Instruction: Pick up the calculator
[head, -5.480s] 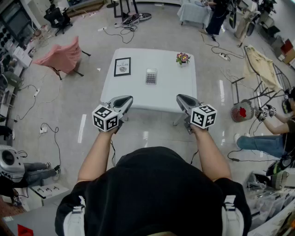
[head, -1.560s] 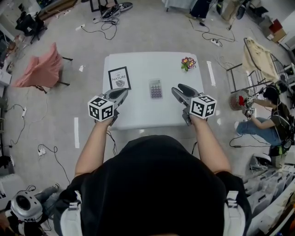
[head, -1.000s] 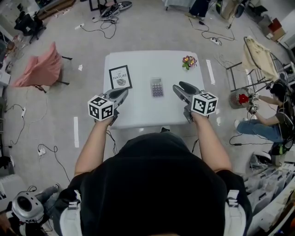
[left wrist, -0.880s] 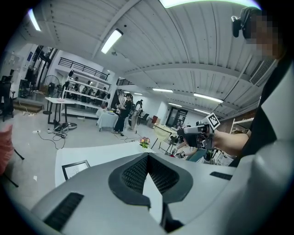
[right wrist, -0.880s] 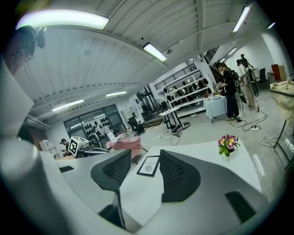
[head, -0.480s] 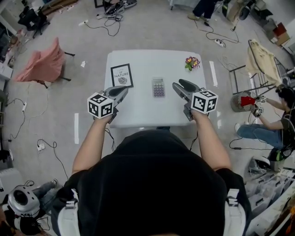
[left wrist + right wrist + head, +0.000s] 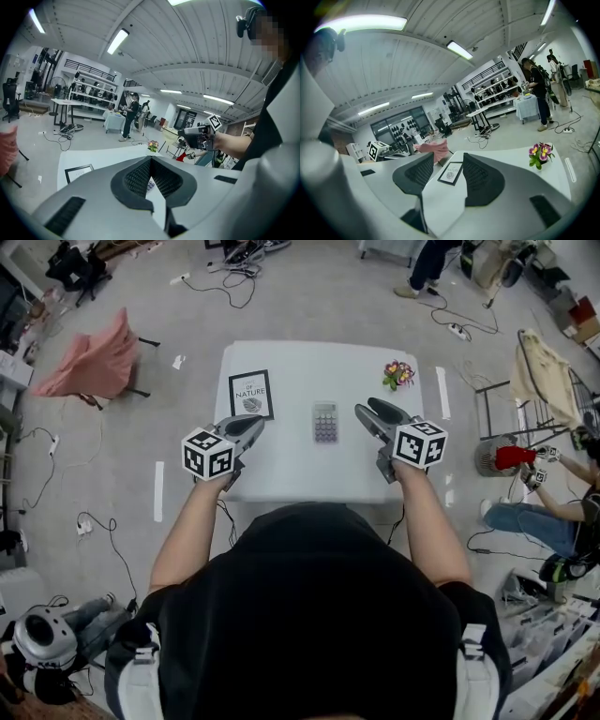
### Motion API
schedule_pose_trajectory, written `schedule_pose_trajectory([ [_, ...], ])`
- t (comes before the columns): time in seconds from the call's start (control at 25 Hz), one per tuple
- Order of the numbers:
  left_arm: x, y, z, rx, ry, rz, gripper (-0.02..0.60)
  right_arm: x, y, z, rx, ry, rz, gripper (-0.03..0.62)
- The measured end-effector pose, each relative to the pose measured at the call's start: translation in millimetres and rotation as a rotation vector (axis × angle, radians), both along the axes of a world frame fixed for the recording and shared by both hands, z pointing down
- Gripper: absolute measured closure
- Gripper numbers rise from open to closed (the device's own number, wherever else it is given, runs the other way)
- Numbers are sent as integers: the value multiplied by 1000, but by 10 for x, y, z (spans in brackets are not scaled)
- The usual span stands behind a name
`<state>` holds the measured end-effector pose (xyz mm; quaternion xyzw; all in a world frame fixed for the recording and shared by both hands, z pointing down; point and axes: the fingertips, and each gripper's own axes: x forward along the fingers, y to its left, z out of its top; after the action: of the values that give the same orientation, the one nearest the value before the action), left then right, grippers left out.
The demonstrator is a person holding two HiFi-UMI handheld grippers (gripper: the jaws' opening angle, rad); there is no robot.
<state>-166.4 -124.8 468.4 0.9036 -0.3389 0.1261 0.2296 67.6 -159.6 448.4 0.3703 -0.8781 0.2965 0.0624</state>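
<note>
Left gripper (image 7: 251,425) hung over the near left part of the white rectangular table (image 7: 300,364), and in its own view (image 7: 151,159) the two ribbed black pads (image 7: 136,177) met at their tips, leaving only a wedge of gap behind them and nothing clamped there. Through that wedge I could just make out a few pale buttons of the small grey rectangular calculator (image 7: 150,184). From above, the calculator (image 7: 325,421) lay flat near the middle of the table, between the two grippers and touched by neither. On the other side, the right gripper (image 7: 367,409) was held over the table just right of the calculator; its jaws stood clearly apart (image 7: 448,157) and empty, with bare tabletop and the black-framed print (image 7: 451,172) showing between them. That framed print (image 7: 251,395) lay flat just beyond the left gripper, left of the calculator. A small pot of purple and yellow flowers (image 7: 398,374) stood at the far right corner. A pink-draped chair (image 7: 94,357) sat on the grey floor, well off to the left
</note>
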Motion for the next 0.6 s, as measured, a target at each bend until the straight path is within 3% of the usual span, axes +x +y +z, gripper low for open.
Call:
schedule_pose_trajectory([
  [0.6,259,-428,210,-44,-6,-16,565,77,-624,123,-23,-2,-57,385],
])
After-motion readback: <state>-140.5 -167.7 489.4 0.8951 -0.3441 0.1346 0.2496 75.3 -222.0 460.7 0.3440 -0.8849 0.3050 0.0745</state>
